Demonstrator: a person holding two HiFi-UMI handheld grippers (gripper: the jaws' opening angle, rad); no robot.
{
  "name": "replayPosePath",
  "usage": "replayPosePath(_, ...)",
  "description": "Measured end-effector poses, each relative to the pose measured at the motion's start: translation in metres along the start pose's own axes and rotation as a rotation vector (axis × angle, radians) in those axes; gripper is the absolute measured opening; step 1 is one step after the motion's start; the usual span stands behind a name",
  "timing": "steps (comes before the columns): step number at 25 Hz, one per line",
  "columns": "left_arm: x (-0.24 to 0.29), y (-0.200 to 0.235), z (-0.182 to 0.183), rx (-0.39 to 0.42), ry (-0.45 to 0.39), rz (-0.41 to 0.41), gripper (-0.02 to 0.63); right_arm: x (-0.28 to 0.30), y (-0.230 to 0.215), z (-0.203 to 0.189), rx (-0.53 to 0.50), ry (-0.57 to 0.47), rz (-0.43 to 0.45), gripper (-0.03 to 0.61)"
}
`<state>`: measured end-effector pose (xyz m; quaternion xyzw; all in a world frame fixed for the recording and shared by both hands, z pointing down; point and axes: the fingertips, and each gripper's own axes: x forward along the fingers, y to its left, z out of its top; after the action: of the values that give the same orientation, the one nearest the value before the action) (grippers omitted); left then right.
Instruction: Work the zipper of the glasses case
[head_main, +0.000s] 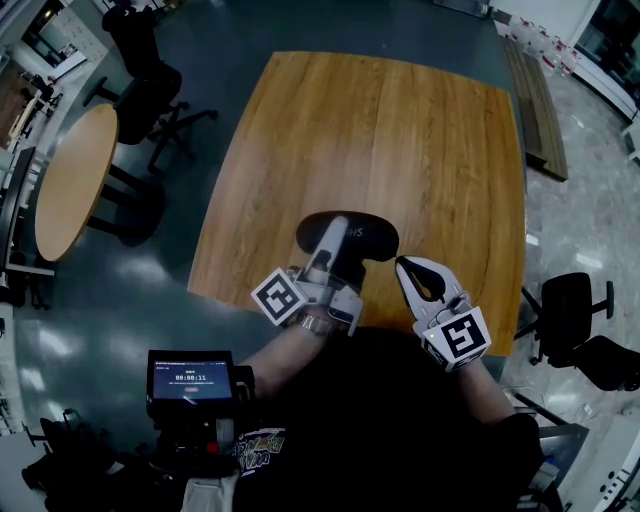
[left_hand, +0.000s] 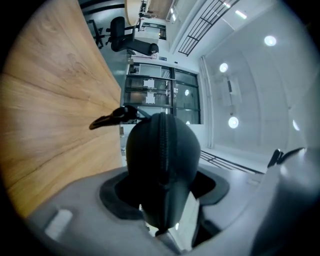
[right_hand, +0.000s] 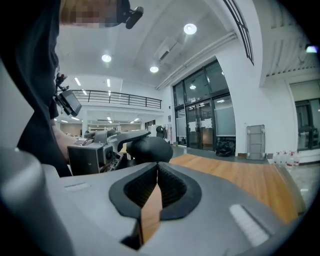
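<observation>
Tabletop (head_main: 400, 130): left claw (head_main: 335, 240) pinches glasses case (head_main: 372, 235), zipper (left_hand: 164, 150) seemingly closed; right claw (head_main: 403, 265) clenched.

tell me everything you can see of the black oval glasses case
The black oval glasses case looks like a rounded shell in matte fabric. The left gripper clamps one end between its jaws; the rest sticks out over the wooden table. A dark zipper runs along the seam facing that gripper's camera and looks closed where visible. White marking on top is too small to read. The shut right gripper sits beside it, not touching.
</observation>
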<state>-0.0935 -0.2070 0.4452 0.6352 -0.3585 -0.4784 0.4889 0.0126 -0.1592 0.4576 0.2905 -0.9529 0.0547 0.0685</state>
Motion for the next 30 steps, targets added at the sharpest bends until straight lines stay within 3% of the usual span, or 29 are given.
replayPosePath(3, 0.001, -0.001, -0.002, 0.011, 0.009, -0.006, 0.255, -0.001, -0.002, 0.000, 0.025, -0.024, 0.028, 0.028)
replayPosePath(5, 0.002, -0.003, -0.005, 0.041, 0.029, -0.007, 0.255, 0.000, 0.000, 0.002, 0.019, -0.031, 0.055, 0.153)
replayPosePath(7, 0.002, -0.003, -0.008, 0.067, 0.050, -0.001, 0.255, 0.002, 0.002, 0.005, -0.025, -0.027, 0.064, 0.185)
replayPosePath(9, 0.002, -0.002, -0.010, 0.083, 0.071, 0.007, 0.255, 0.007, 0.005, 0.009, -0.091, -0.002, 0.062, 0.279)
replayPosePath(12, 0.002, -0.001, -0.020, 0.095, 0.115, 0.005, 0.255, 0.018, 0.011, 0.011, -0.184, 0.030, 0.075, 0.325)
replayPosePath(21, 0.004, -0.015, -0.059, 0.202, 0.310, -0.017, 0.256, 0.039, 0.027, 0.009, -0.484, 0.123, 0.104, 0.370)
replayPosePath(28, 0.001, -0.018, -0.064, 0.270, 0.421, -0.049, 0.268, 0.034, 0.029, 0.007, -0.579, 0.132, 0.115, 0.359)
replayPosePath(30, -0.004, -0.012, -0.063, 0.255, 0.447, -0.049, 0.274, 0.029, 0.025, 0.002, -0.595, 0.145, 0.116, 0.358)
